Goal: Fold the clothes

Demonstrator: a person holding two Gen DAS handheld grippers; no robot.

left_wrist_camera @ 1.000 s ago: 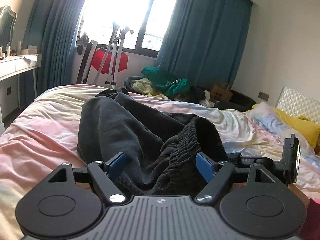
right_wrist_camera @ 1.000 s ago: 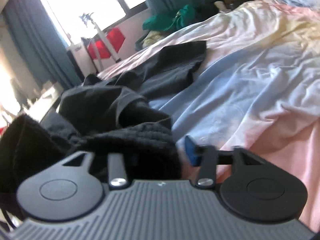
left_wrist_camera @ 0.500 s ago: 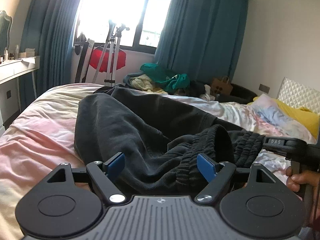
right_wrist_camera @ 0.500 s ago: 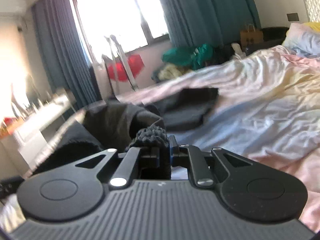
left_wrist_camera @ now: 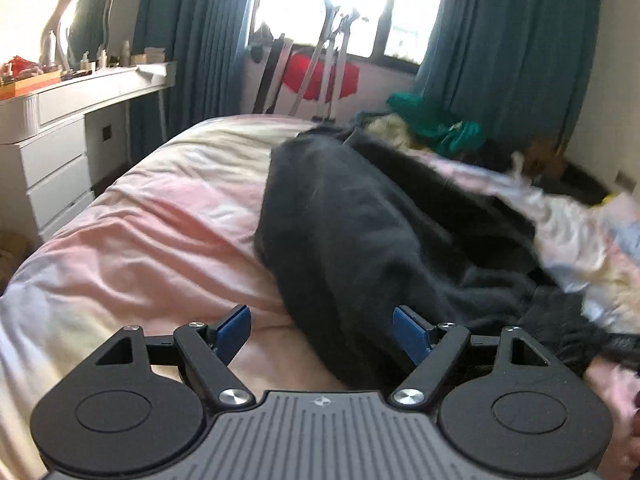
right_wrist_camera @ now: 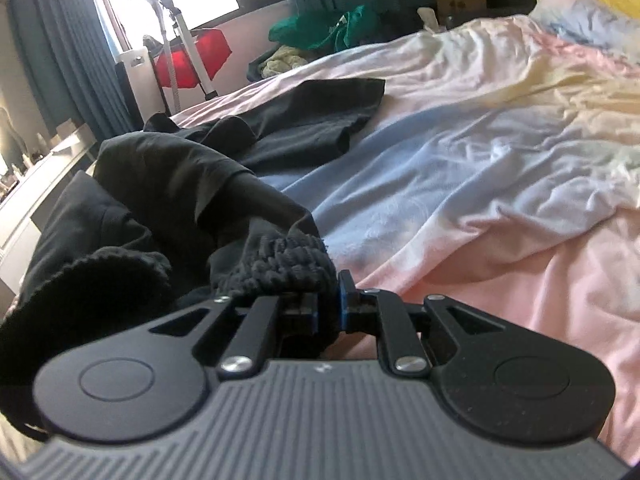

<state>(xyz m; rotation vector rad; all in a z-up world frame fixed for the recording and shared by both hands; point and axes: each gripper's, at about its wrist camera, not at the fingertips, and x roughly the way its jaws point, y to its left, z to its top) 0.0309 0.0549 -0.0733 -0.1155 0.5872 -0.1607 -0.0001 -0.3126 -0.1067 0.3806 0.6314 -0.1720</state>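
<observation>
A dark grey pair of trousers (left_wrist_camera: 352,216) lies crumpled along the pastel bed cover (left_wrist_camera: 160,240). My left gripper (left_wrist_camera: 320,328) is open just above the cover, its blue pads wide apart. The near edge of the cloth lies loosely between them, close to the right pad. In the right wrist view the same trousers (right_wrist_camera: 180,168) bunch up at the left. My right gripper (right_wrist_camera: 329,306) is shut on the ribbed waistband (right_wrist_camera: 288,264), which bulges over the pads. One trouser leg (right_wrist_camera: 320,116) stretches flat toward the far side of the bed.
A white dresser (left_wrist_camera: 60,128) with a mirror stands left of the bed. Beyond the bed's far end are a tripod (left_wrist_camera: 328,60), something red and a heap of green clothes (left_wrist_camera: 436,128) under the window. A pillow (right_wrist_camera: 580,20) lies far right on the rumpled bed cover (right_wrist_camera: 480,160).
The right gripper closed on the ribbed waistband and drew it along. The left wrist view swung left and dipped; the waistband that lay between the left pads has shifted off to the right.
</observation>
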